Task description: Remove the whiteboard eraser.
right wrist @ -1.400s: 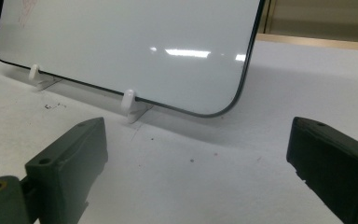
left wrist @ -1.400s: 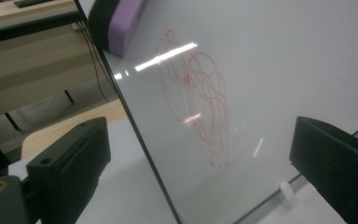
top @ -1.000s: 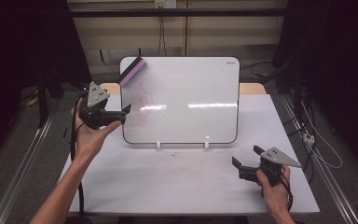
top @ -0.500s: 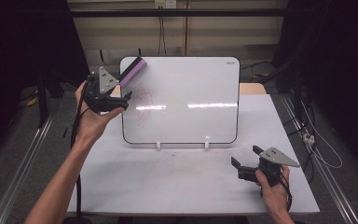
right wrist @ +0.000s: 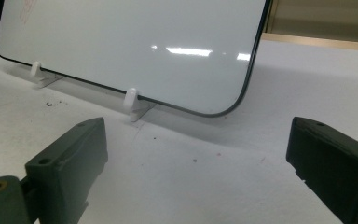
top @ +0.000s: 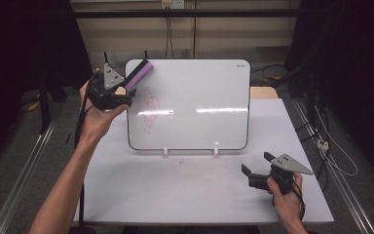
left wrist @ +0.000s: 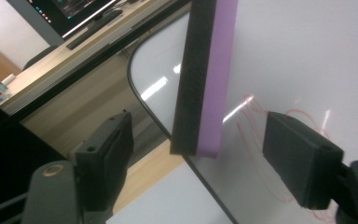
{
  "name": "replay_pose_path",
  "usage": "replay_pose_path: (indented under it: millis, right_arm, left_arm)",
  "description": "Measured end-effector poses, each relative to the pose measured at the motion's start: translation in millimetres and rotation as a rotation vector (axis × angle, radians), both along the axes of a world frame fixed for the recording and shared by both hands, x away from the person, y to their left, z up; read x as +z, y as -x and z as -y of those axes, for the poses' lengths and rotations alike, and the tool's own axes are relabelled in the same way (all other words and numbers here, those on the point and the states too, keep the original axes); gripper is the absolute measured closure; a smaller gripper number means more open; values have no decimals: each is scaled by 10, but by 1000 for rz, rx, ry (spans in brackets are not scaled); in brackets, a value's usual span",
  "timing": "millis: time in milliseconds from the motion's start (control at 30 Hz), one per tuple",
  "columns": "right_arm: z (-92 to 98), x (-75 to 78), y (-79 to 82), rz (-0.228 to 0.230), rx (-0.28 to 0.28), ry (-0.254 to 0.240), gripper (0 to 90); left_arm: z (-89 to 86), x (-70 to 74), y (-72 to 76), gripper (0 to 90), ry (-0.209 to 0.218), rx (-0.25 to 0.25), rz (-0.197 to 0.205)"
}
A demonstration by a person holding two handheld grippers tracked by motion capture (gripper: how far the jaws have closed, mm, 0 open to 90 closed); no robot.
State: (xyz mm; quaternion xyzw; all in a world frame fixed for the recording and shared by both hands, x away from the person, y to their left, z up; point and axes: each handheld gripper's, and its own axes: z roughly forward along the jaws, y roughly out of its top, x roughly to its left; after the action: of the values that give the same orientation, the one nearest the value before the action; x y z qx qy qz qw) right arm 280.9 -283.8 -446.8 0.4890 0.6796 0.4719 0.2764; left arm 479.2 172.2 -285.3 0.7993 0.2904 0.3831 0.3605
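A whiteboard (top: 190, 107) stands upright on the white table (top: 175, 195), with a red scribble (top: 148, 109) on its left part. A purple-and-black eraser (top: 138, 75) sticks to the board's top left corner. My left gripper (top: 125, 99) is held up just below and left of the eraser. In the left gripper view the eraser (left wrist: 205, 74) hangs between the jaws of the left gripper (left wrist: 198, 140), with a gap on each side. Those jaws have just been closing and the pads touch nothing. My right gripper (top: 255, 168) rests open near the table's front right, facing the whiteboard (right wrist: 121, 42).
Two white clip feet (top: 165, 152) hold the board's lower edge. Metal rails (top: 24, 170) run along both sides of the table, and cables (top: 331, 151) lie on the floor at the right. A desk with a monitor (left wrist: 74, 9) stands behind the board.
My left gripper has risen and moved right toward the eraser at the board's top left corner, and its jaws have narrowed. The right gripper has stayed put.
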Motion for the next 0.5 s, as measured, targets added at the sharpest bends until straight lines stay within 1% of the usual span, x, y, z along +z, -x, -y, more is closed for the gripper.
replay_pose_path:
  millis: [33,67,100,167,200,267,300,333,400,433,500]
  right_arm:
    - [-1,-1,-1,0,0,0,50]
    - [-1,-1,-1,0,0,0,50]
    - [-2,0,0,0,1,1,51]
    - [-2,0,2,0,1,1,51]
    - [-2,0,2,0,1,1,51]
    - [1,1,3,2,1,0,51]
    - [2,1,3,2,2,0,51]
    - [3,2,4,1,1,-3,51]
    - [5,1,3,2,1,-2,52]
    - [4,1,3,2,2,-3,52]
    - [4,2,3,2,3,-3,52]
  left_arm:
    - [6,0,-19,288,-2,-4,-1]
    - [15,-1,-37,288,-11,-10,-7]
    - [29,-3,-53,310,-25,-9,-8]
    - [51,-5,-85,358,-31,-13,-13]
    - [64,-8,-99,358,-34,-11,-10]
    - [87,-13,-120,389,-37,-11,-11]
    - [91,-11,-130,392,-40,-16,-21]
    - [103,-20,-139,398,-30,-13,-20]
    - [122,-24,-157,420,-59,-6,-16]
    - [130,-27,-165,449,-56,-4,-14]
    - [144,-25,-181,466,-59,-1,-12]
